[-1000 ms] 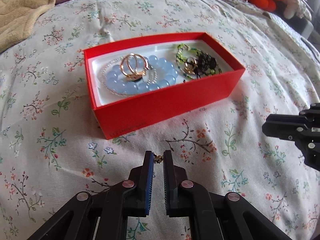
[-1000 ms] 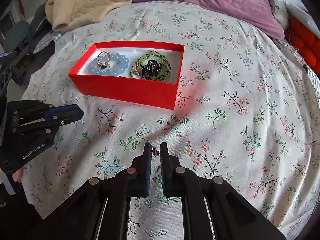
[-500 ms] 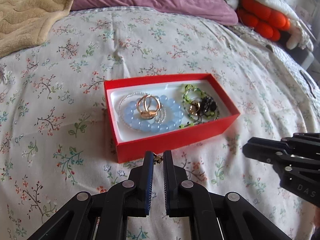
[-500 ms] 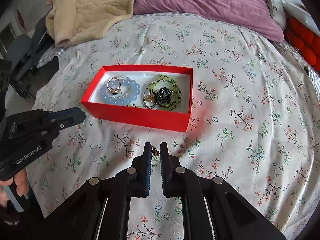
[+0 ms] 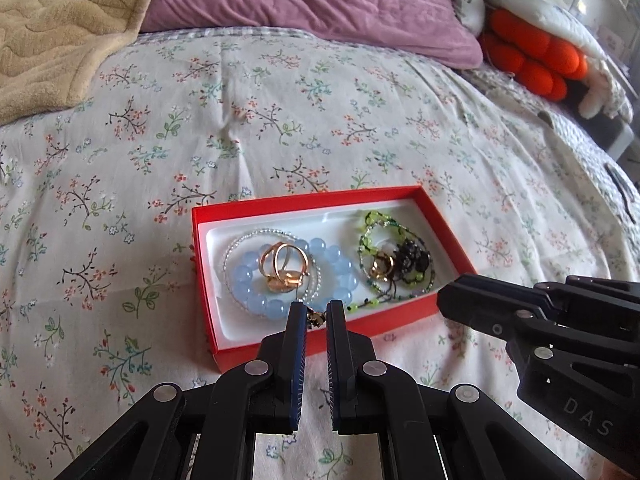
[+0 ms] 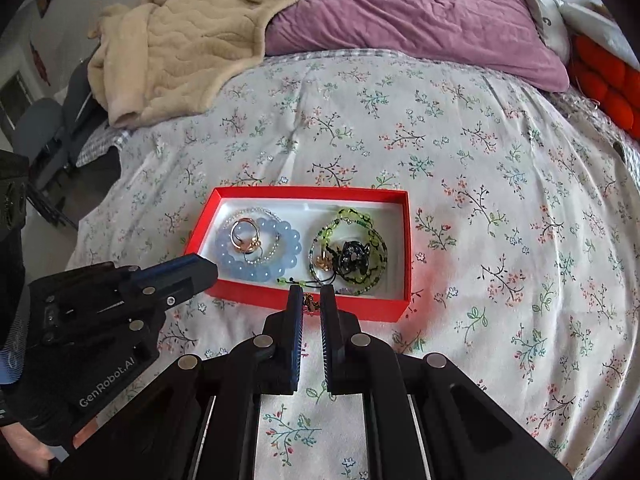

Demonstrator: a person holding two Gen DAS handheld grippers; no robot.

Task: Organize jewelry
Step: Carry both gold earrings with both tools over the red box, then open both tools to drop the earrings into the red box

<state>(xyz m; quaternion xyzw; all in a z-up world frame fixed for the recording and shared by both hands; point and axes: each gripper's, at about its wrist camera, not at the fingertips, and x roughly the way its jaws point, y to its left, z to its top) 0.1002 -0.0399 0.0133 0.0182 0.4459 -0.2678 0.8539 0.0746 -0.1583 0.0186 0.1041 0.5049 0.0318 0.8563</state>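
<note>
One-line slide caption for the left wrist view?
Left gripper pinching a small gold piece over the red jewelry box on a floral bedspread.

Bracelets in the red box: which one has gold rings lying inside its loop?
The blue bead bracelet, at the box's left end; the green one encircles dark beads.

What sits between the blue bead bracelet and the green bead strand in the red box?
Bare white liner of the red box. The blue bead bracelet and green bead strand lie apart; clearest in the right wrist view.
</note>
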